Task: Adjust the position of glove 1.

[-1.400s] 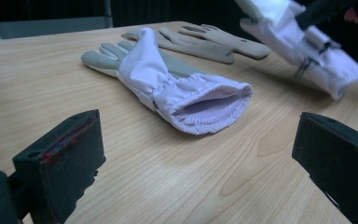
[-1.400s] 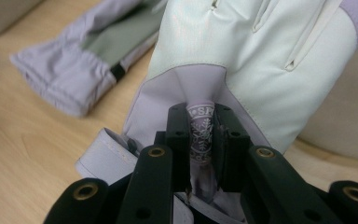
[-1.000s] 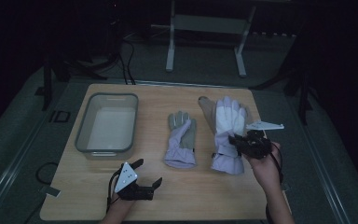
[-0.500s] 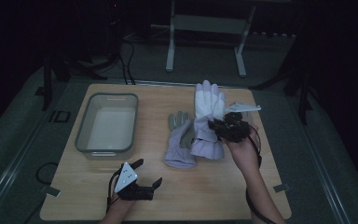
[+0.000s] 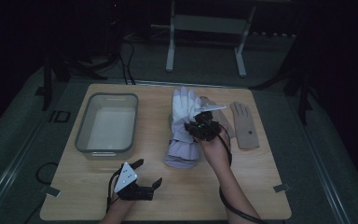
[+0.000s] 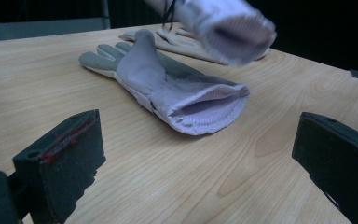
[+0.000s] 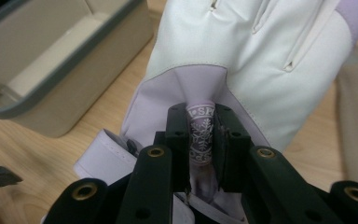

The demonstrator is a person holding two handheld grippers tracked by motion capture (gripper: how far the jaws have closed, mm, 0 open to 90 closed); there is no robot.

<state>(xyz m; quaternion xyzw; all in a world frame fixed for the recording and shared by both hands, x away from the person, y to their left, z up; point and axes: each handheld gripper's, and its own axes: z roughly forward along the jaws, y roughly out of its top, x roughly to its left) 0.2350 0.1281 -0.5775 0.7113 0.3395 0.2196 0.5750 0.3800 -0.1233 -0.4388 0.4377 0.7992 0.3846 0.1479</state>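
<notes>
A white glove [image 5: 183, 106] with a lilac cuff hangs above the table's middle. My right gripper [image 5: 200, 125] is shut on a lilac fold of it [image 7: 200, 135], with both pads pressing the fabric. Under it a grey-and-lilac glove [image 6: 168, 88] lies flat, and its open cuff [image 5: 182, 157] points at the front edge. My left gripper [image 5: 148, 171] rests near the front edge with its jaws wide apart and nothing between them [image 6: 200, 163]. It faces that cuff from a short way off. The held glove's cuff [image 6: 223, 23] shows blurred in the left gripper view.
A grey-rimmed tray [image 5: 80, 135] stands at the table's left, close beside the held glove in the right gripper view [image 7: 60, 60]. A tan glove [image 5: 244, 123] lies flat at the right, and a second tan one [image 5: 213, 107] is half hidden behind my right gripper.
My right gripper has carried the white glove leftward, from the right part of the table to above the lying glove. The left gripper has stayed where it was.
</notes>
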